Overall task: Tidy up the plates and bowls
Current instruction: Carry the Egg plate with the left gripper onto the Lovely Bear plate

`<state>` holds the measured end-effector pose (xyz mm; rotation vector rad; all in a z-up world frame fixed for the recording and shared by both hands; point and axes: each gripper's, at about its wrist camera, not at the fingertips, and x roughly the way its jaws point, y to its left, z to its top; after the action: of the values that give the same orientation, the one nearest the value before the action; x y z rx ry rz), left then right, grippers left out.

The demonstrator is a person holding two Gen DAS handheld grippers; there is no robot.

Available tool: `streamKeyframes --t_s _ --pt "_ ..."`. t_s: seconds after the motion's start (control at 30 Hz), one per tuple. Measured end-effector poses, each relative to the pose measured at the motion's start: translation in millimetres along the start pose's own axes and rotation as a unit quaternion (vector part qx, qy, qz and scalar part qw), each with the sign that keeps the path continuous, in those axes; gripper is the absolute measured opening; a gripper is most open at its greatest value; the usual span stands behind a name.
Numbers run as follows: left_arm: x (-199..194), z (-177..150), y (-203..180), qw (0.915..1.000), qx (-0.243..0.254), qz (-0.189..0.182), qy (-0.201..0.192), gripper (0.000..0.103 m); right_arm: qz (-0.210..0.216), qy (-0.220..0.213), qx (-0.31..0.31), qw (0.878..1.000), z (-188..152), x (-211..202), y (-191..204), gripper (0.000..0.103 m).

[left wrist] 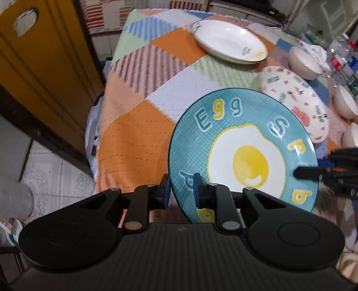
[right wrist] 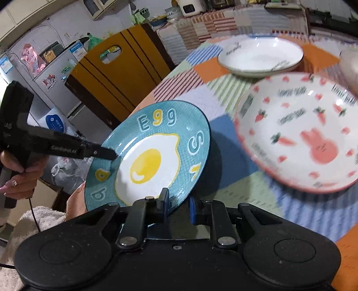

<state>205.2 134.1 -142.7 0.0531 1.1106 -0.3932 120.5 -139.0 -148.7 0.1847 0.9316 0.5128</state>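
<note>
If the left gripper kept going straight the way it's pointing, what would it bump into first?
The left gripper is already clamped on the blue egg plate's rim. Pushed on, it would probably reach the patchwork tablecloth beneath; depth is unclear.

A home kitchen: fridge (right wrist: 51, 73), crowded counter (right wrist: 161, 18), cloth-covered dining table (left wrist: 143, 107).

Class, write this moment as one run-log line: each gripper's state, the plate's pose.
left gripper: shut on egg plate rim | right gripper: shut on opposite rim | egg plate: tilted, lifted over tablecloth
</note>
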Motion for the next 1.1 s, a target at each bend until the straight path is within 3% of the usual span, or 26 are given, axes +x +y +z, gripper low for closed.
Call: streamKeyframes --t_s 0.2,0.5,0.77,1.1 --pt "-7 24 -33 0.9993 0.007 -0.031 -0.02 0.019 -0.015 -0.017 0.004 1.0 23 -35 -31 0.023" --pt "20 59 -87 0.9974 0.02 -0.067 -0.018 0.019 -0.066 -0.036 0.012 0.997 42 -75 -81 0.022" --pt "56 82 -119 0.9961 0.021 -0.085 0.006 0.019 -0.09 -0.033 0.04 0.995 45 -77 -125 0.022" --pt "84 92 -130 0.9968 0.024 -0.069 0.032 0.019 -0.107 -0.02 0.071 0.992 34 -64 -150 0.022"
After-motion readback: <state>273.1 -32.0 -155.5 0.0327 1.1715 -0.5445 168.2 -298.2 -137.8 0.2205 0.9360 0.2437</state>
